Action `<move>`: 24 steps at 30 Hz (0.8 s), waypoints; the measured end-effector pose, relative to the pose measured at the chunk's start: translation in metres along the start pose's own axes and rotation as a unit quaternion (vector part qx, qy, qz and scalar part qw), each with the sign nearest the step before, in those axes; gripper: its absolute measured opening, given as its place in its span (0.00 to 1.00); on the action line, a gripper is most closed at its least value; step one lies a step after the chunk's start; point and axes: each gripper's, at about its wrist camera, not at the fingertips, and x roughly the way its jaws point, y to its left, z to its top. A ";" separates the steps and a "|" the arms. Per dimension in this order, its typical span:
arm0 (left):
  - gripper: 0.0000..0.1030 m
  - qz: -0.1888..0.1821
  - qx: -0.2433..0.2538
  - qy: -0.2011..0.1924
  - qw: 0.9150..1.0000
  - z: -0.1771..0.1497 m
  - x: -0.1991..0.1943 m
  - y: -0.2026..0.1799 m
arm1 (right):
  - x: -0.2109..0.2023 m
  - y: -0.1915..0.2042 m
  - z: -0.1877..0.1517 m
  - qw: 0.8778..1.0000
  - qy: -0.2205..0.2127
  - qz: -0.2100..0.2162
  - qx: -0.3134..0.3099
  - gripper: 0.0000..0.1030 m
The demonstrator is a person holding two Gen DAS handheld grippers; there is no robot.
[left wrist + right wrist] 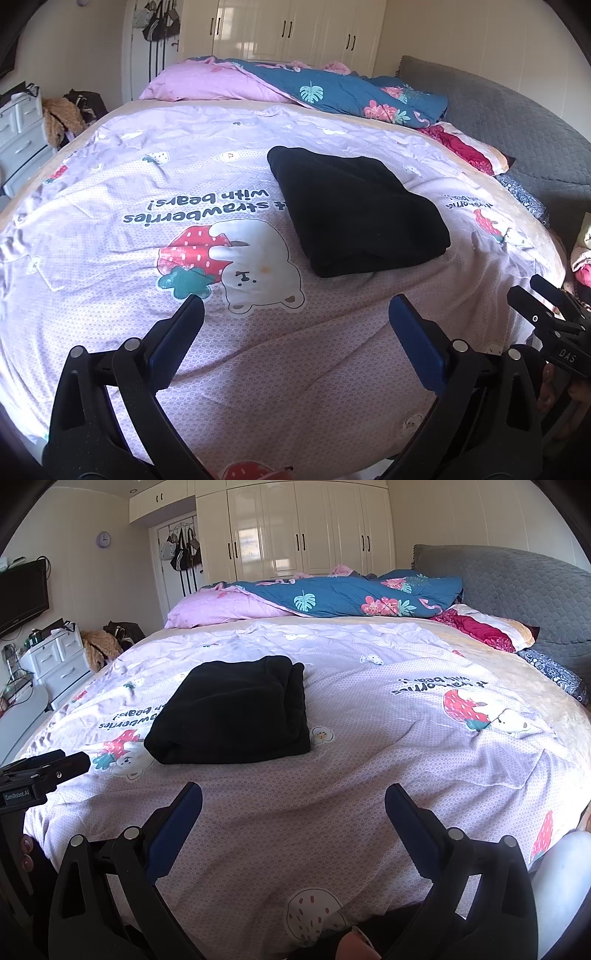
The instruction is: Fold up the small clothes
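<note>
left gripper (295, 310) spread, empty | black garment (354, 214) folded, well ahead

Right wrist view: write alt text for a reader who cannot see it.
A folded black garment lies on a lilac bedspread printed with strawberries and bears, beyond the open, empty right gripper. The left gripper shows at the left edge; a rumpled blue floral quilt and white wardrobes lie behind.

Left tool (295, 317): black plastic frame, blue pads (173, 343), silver rivets. Right tool (293, 805): identical build. Side labels read "DAS" and "GenRobot.AI".
</note>
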 end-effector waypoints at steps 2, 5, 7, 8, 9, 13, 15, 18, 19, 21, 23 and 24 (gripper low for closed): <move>0.91 0.001 -0.001 0.001 1.000 0.000 0.000 0.000 | 0.000 0.000 0.000 1.000 0.000 0.001 0.000 0.96; 0.91 0.004 0.001 0.002 1.000 0.001 0.000 0.001 | 0.000 0.000 0.000 1.000 0.000 0.001 0.000 0.96; 0.91 0.005 0.003 0.002 1.000 0.000 0.001 0.000 | 0.000 0.000 0.000 1.000 0.000 0.001 0.000 0.96; 0.91 0.005 0.003 0.003 1.000 0.000 0.001 0.000 | 0.000 0.000 0.000 1.000 0.000 0.001 0.000 0.96; 0.91 0.003 0.003 0.003 1.000 0.000 0.001 0.000 | 0.000 0.000 0.000 1.000 0.000 0.000 0.000 0.96; 0.91 -0.006 0.002 0.006 1.000 0.000 0.002 0.000 | 0.000 0.000 0.000 1.000 0.000 0.000 0.000 0.96; 0.91 -0.008 0.001 0.009 1.000 0.000 0.002 -0.001 | 0.001 -0.002 0.000 1.000 0.000 0.000 0.000 0.96; 0.91 -0.010 0.000 0.012 1.000 0.000 0.004 -0.001 | 0.001 -0.004 -0.001 1.000 0.001 -0.001 0.001 0.96; 0.91 -0.010 -0.003 0.013 1.000 0.000 0.005 -0.001 | 0.002 -0.005 -0.001 1.000 0.002 -0.002 0.002 0.96; 0.91 -0.009 -0.004 0.012 1.000 -0.001 0.005 0.000 | 0.002 -0.008 -0.003 1.000 0.003 -0.003 0.004 0.96; 0.91 -0.007 -0.001 0.008 1.000 -0.001 0.005 0.000 | 0.002 -0.012 -0.003 1.000 0.004 -0.006 0.009 0.96; 0.91 -0.005 -0.003 0.007 1.000 -0.001 0.004 0.001 | 0.002 -0.014 -0.003 1.000 0.004 -0.007 0.012 0.96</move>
